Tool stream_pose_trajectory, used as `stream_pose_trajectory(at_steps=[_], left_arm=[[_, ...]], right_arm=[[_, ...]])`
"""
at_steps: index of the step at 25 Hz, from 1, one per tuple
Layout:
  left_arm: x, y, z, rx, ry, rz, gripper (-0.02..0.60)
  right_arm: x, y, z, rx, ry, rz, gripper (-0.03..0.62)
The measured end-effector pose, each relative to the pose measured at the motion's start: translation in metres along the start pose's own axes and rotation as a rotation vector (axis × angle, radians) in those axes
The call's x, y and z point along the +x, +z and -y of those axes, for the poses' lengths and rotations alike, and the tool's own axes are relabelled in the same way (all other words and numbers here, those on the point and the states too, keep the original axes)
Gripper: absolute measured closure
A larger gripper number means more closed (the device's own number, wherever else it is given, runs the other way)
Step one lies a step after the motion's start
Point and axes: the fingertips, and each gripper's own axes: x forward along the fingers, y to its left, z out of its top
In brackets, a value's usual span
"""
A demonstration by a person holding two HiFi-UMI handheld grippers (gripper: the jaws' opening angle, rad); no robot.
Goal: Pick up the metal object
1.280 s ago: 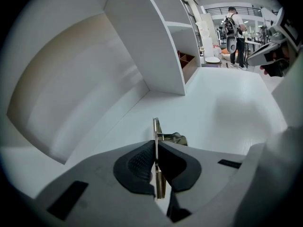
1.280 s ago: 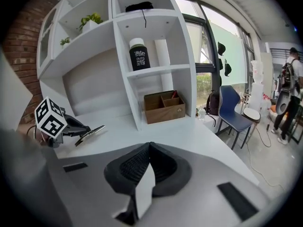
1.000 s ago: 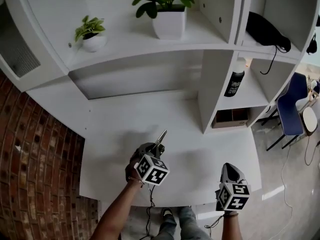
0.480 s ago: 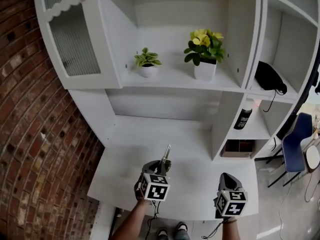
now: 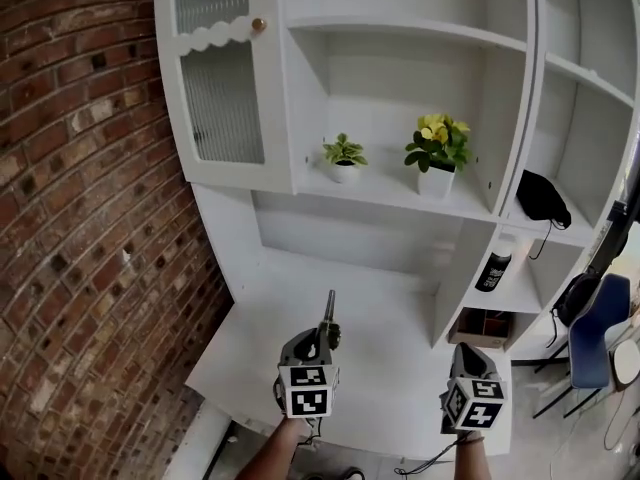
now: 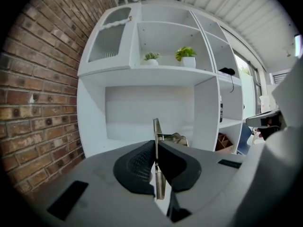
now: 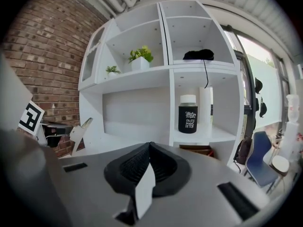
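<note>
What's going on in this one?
A person stands at a white desk built into a shelf unit, with a gripper in each hand. The left gripper has its jaws shut on the metal object, a thin flat piece that sticks out past the jaws and appears lifted off the desk. The right gripper hangs beside it, jaws together with nothing between them. The pick-up looks done.

hand-held gripper (image 6: 155, 150) clamping metal object (image 6: 156, 128), white shelving (image 6: 142, 73)
</note>
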Motion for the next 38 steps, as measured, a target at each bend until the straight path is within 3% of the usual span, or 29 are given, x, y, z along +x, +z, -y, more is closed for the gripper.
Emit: stream_pose_trajectory(at_steps=[13,38], left_arm=[[-0.026,0.024,-0.023,-0.055,0.049,0.092,0.569],[-0.014,0.021,-0.026,-0.056,0.005,0.086,0.569]], right_arm=[[-0.005,0.014,-0.018,0.019,0.006,0.061,0.592],[-0.006,0.015,-0.022,0.024,-0.041,0.080,0.594]])
